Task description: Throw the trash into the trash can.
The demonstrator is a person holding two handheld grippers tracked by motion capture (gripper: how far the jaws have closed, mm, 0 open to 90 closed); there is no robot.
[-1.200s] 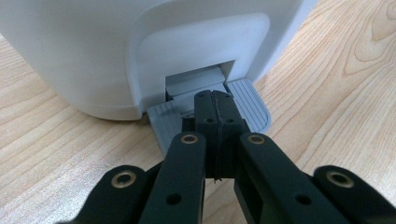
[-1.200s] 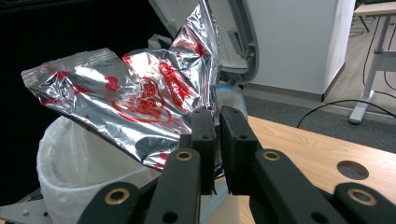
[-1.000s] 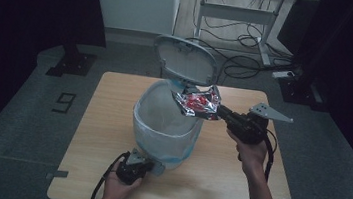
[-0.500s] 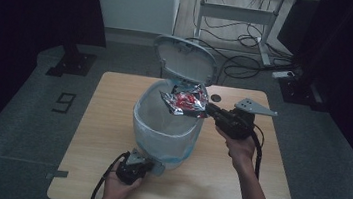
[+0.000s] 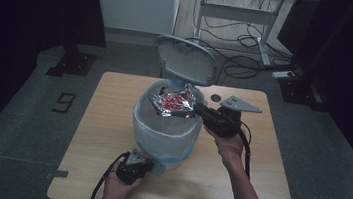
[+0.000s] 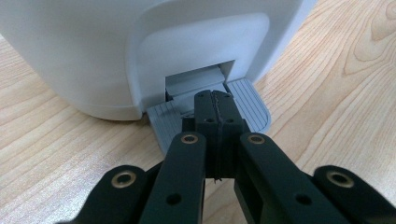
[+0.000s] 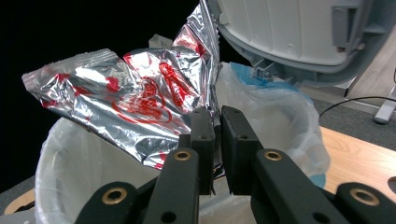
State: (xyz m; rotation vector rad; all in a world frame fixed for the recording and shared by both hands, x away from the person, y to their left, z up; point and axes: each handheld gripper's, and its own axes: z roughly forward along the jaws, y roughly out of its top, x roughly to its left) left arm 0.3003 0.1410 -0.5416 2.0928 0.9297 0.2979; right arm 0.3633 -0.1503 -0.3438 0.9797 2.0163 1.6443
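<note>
High view looks forward and down over the bench (image 5: 110,137). Left gripper view sits close at the bin's pedal (image 6: 254,102); right gripper view faces its rim (image 7: 280,100). All share the bin (image 5: 165,133).

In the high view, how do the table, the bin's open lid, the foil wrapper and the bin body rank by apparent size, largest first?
1. Table
2. Bin body
3. Open lid; it stands farther from the camera, so its rank is less sure
4. Foil wrapper, clearly smallest
</note>
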